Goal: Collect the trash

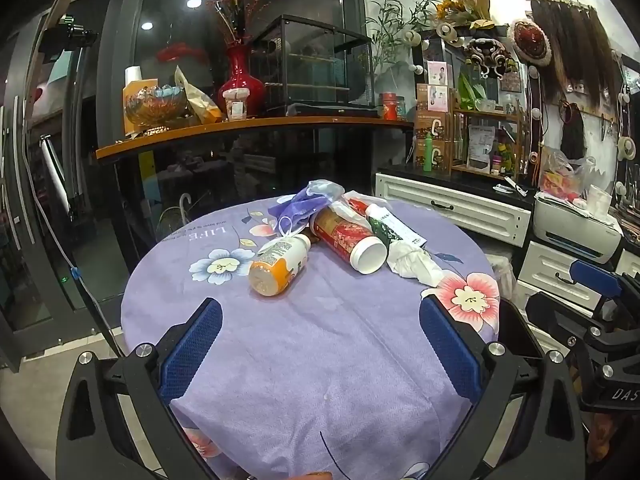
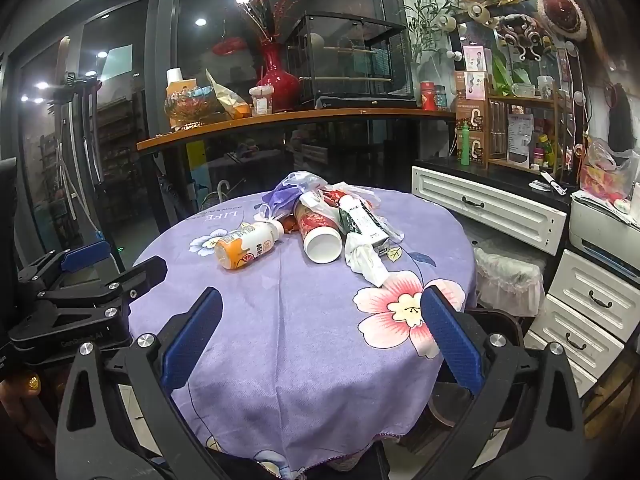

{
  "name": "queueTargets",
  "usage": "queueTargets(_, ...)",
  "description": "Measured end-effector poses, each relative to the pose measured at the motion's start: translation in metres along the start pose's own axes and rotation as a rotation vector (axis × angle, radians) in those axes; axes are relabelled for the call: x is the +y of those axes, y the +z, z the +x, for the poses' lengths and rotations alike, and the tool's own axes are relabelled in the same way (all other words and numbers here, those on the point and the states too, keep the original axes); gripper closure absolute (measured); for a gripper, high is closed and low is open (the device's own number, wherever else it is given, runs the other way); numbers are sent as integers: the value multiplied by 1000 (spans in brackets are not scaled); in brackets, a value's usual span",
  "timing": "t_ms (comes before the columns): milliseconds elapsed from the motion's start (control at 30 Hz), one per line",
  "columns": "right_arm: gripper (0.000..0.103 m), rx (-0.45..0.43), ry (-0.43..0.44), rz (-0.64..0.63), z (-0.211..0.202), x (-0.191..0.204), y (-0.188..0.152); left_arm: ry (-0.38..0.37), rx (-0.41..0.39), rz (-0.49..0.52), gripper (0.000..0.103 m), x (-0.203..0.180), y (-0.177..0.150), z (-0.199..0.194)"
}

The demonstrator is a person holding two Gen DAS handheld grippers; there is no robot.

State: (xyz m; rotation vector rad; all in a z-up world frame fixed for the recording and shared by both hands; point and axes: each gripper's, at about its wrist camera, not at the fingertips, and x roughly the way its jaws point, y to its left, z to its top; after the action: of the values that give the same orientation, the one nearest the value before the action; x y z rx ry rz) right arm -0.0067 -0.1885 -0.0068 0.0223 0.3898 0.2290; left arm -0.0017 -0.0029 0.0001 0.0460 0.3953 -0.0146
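Round table (image 1: 304, 360) under a lilac floral cloth, seen from both wrist cameras. Left gripper (image 1: 320, 344) and right gripper (image 2: 322, 340) hang above the near edge, jaws of each spread wide and holding nothing. The trash lies in a cluster at the far side of the table: an orange-and-white bottle (image 1: 280, 266) on its side, capped, contents not visible; just right of it a red canister (image 1: 348, 238) on its side, its white end toward the cameras; a green-and-white carton (image 1: 390, 226) lying against the canister; a crumpled tissue (image 1: 416, 266) touching the carton's near end; a purple mask (image 1: 296, 204) and a clear plastic bag (image 2: 360, 194) behind them.
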Motion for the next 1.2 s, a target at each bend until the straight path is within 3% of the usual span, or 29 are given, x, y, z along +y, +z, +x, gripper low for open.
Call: queueTargets(1200, 5, 5, 0, 2, 2, 3, 0, 2, 8, -2, 5, 1, -4, 1)
